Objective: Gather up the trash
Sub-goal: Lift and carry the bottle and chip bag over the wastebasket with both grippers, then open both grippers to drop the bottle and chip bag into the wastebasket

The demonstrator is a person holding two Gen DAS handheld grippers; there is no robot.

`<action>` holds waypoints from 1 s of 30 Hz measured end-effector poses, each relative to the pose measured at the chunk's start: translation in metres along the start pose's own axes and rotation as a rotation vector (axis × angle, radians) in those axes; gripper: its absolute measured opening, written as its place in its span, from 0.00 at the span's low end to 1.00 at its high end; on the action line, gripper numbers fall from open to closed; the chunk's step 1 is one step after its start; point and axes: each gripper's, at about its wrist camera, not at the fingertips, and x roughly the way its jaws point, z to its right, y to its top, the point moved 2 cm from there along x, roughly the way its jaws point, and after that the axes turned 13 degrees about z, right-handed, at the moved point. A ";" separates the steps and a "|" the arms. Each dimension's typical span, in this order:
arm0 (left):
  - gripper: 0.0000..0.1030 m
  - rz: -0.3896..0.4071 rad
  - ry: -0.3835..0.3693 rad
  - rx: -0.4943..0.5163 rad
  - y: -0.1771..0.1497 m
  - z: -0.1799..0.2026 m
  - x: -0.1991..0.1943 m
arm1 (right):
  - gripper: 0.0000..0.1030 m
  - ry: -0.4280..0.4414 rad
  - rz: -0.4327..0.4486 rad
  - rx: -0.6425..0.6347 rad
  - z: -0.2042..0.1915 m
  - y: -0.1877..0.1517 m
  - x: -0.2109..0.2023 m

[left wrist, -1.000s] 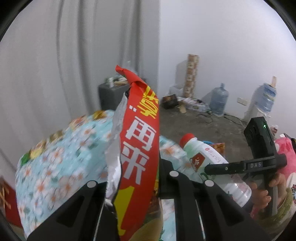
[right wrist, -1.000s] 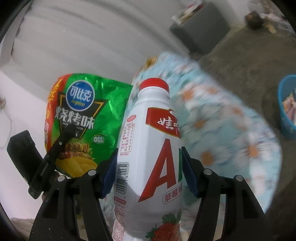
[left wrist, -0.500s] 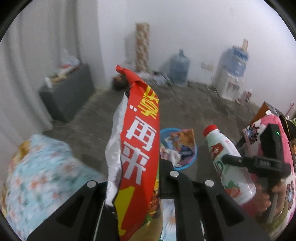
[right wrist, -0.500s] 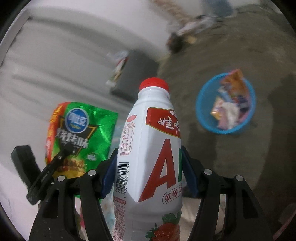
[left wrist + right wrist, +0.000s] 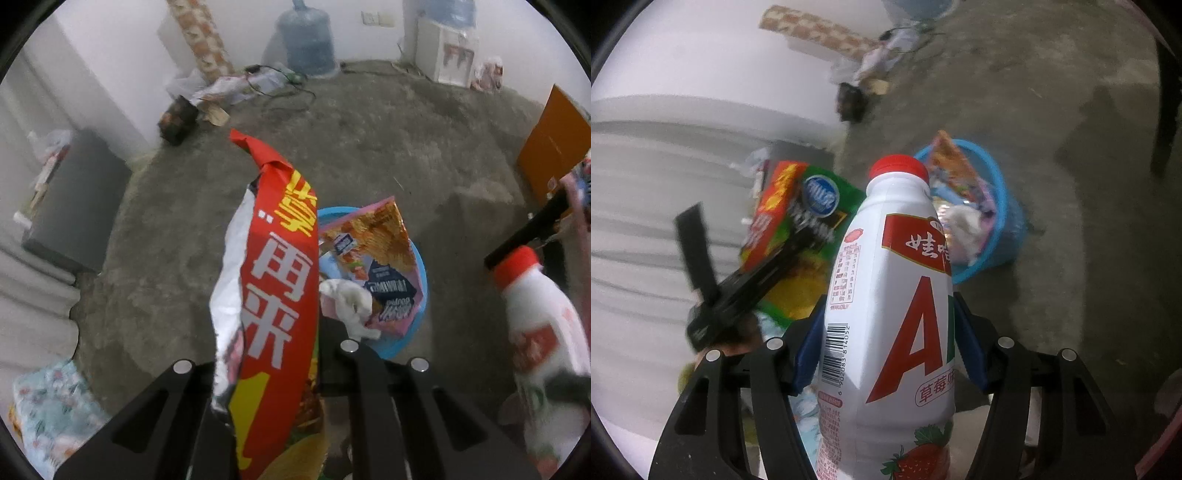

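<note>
Two grippers carry trash above a blue basin on a rough concrete floor.

The left gripper (image 5: 280, 369) pinches a crinkly red snack bag (image 5: 280, 295), its green front visible only from the right wrist. The right gripper (image 5: 886, 354) clamps a smooth white bottle (image 5: 890, 332), red-capped. The blue basin (image 5: 421, 280) holds wrappers; water jugs (image 5: 306, 37) line the wall.
</note>
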 end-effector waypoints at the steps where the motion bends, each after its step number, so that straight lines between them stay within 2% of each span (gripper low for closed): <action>1: 0.12 -0.010 -0.004 0.020 0.001 0.006 0.015 | 0.58 -0.011 0.000 0.010 0.006 0.001 0.000; 2: 0.24 -0.031 -0.008 0.033 0.000 0.013 0.028 | 0.58 -0.021 -0.002 0.019 0.013 0.001 0.001; 3: 0.45 -0.091 -0.027 0.030 -0.006 0.017 0.047 | 0.58 -0.027 -0.005 0.025 0.015 0.001 0.000; 4: 0.53 -0.145 -0.045 0.009 -0.010 0.021 0.060 | 0.58 -0.035 -0.008 0.029 0.019 0.000 0.002; 6: 0.57 -0.207 -0.087 -0.067 -0.016 0.025 0.073 | 0.58 -0.046 -0.012 0.034 0.024 -0.001 0.003; 9: 0.66 -0.228 -0.173 -0.215 -0.021 0.014 0.070 | 0.58 -0.057 -0.018 0.041 0.025 0.000 0.004; 11: 0.66 -0.208 -0.204 -0.309 -0.020 -0.002 0.060 | 0.58 -0.062 -0.018 0.047 0.025 0.002 0.012; 14: 0.67 -0.160 -0.222 -0.376 -0.011 -0.024 0.039 | 0.58 -0.061 -0.015 0.045 0.020 0.005 0.014; 18: 0.68 -0.032 -0.204 -0.452 0.002 -0.063 -0.010 | 0.58 -0.030 0.000 0.003 0.000 0.006 0.008; 21: 0.69 0.033 -0.201 -0.496 0.002 -0.088 -0.048 | 0.58 -0.006 -0.009 -0.066 -0.027 0.012 0.020; 25: 0.72 0.108 -0.171 -0.482 -0.008 -0.108 -0.103 | 0.59 0.021 -0.021 -0.203 -0.070 0.023 0.051; 28: 0.76 0.156 -0.136 -0.472 -0.031 -0.124 -0.154 | 0.62 -0.047 -0.066 -0.337 -0.094 0.030 0.100; 30: 0.79 0.176 -0.119 -0.475 -0.049 -0.127 -0.180 | 0.74 -0.123 -0.079 -0.431 -0.095 0.029 0.136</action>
